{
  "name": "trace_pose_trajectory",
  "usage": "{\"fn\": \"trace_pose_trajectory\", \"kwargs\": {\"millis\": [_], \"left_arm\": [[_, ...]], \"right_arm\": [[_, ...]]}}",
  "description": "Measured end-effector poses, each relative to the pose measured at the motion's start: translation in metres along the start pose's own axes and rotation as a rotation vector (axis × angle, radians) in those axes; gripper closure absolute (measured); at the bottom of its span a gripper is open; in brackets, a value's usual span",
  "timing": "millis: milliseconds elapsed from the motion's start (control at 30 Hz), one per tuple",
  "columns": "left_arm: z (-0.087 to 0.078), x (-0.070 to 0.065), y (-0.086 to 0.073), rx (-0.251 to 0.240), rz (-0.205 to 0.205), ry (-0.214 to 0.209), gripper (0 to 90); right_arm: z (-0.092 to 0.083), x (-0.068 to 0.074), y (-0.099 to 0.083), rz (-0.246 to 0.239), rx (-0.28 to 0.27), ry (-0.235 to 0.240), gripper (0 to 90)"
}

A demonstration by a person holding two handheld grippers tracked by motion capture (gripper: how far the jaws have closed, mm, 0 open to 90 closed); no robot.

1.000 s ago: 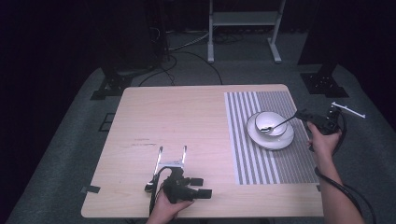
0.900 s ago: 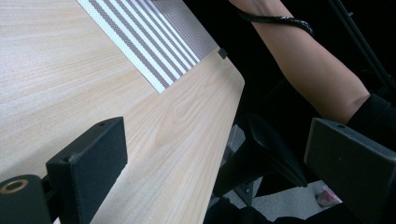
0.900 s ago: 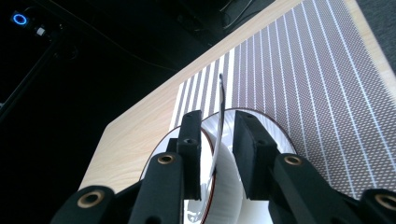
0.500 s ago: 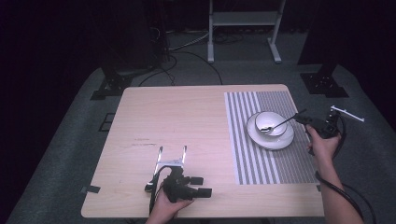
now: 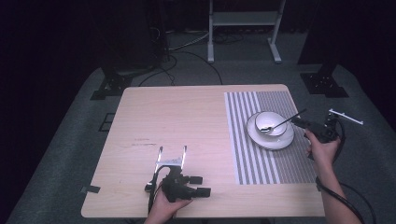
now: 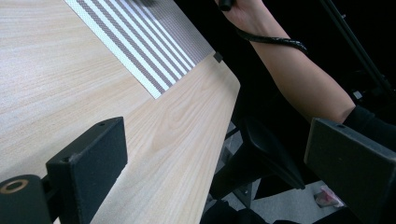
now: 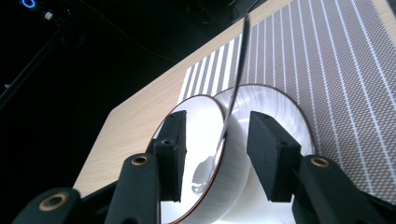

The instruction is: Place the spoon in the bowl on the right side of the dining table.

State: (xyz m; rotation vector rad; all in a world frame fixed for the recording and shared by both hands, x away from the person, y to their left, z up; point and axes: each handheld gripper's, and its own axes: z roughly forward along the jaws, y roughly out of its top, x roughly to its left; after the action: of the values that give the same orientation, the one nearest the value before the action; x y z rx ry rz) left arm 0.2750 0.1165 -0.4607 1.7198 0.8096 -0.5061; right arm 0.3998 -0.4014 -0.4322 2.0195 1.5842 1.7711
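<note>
Spoon (image 5: 280, 123) lying in white bowl (image 5: 271, 123) on plate (image 5: 271, 138), on striped mat (image 5: 275, 161) at right of surface (image 5: 187, 121), right gripper (image 7: 217, 144) jaws just opening, handle loose between them, left gripper (image 5: 172, 151) jaws spread, empty, resting on surface near front edge

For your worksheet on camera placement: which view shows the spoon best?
The right gripper view: the spoon stands close up between open jaws, its end down in the bowl. The high view shows the spoon small, leaning on the bowl's rim.
</note>
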Motion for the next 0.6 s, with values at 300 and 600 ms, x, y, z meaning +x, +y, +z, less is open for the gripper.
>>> {"fn": "trace_pose_trajectory", "kwargs": {"millis": [300,600], "left_arm": [[-0.006,-0.003,0.001,-0.014,0.01,0.005,4.5],[-0.008,-0.002,0.001,-0.019,0.009,0.008,4.6]], "right_arm": [[0.002,0.011,-0.009,-0.02,0.028,0.026,56.0],[0.002,0.013,-0.019,-0.025,0.051,0.047,55.4]]}}
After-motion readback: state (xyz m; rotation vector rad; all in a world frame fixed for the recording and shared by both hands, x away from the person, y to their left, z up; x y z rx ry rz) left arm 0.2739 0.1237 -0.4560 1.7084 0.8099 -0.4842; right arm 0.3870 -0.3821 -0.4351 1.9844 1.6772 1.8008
